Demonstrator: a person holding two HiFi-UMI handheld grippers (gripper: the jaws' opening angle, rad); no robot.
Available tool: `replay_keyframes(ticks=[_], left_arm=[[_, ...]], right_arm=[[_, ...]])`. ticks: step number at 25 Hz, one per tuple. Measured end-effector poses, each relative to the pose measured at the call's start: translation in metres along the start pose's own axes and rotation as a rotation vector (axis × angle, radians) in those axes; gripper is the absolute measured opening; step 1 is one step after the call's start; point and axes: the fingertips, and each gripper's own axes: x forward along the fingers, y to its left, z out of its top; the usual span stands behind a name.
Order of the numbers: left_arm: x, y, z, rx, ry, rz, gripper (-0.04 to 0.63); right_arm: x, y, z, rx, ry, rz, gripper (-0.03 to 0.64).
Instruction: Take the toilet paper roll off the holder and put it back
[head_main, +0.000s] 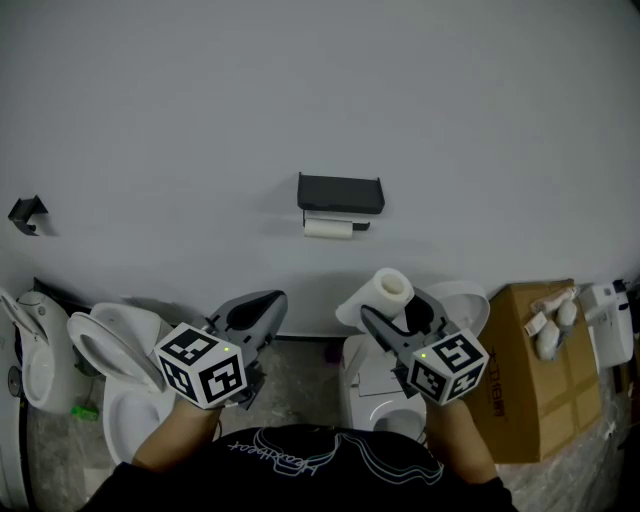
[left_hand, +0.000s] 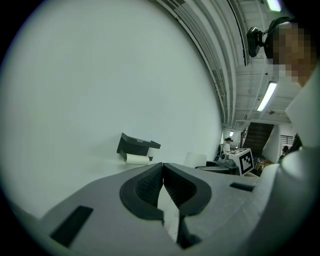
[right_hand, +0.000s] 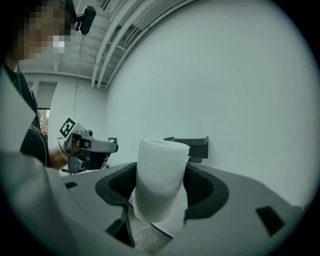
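The toilet paper roll (right_hand: 160, 180) stands upright between the jaws of the right gripper (right_hand: 160, 189), which are spread wide and pressed against its soft sides. It is off the holder (head_main: 340, 193), which hangs on the wall (head_main: 180, 120) at about 11 o'clock from the roll and well apart from it. The left gripper (head_main: 272, 300), at 9 o'clock from the roll, has its jaws closed together on nothing.

The risks, as I judge them: the roll's core points up, so it must be turned level before it will slide on, and the squeezed paper could dent or slip during that turn. A second roll (head_main: 328, 228) seems to sit under the holder already, which may leave no room.

Only the head view shows the open core; only the right gripper view shows the pads bearing on the paper.
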Motion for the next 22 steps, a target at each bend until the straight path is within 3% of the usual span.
replay_keyframes(ticks=[22], left_arm=[[0.037,0.058,0.021,0.008,0.010,-0.064,0.006]], right_arm=[[0.059,-0.046,0.085,-0.120,-0.088,-0.086,0.293]])
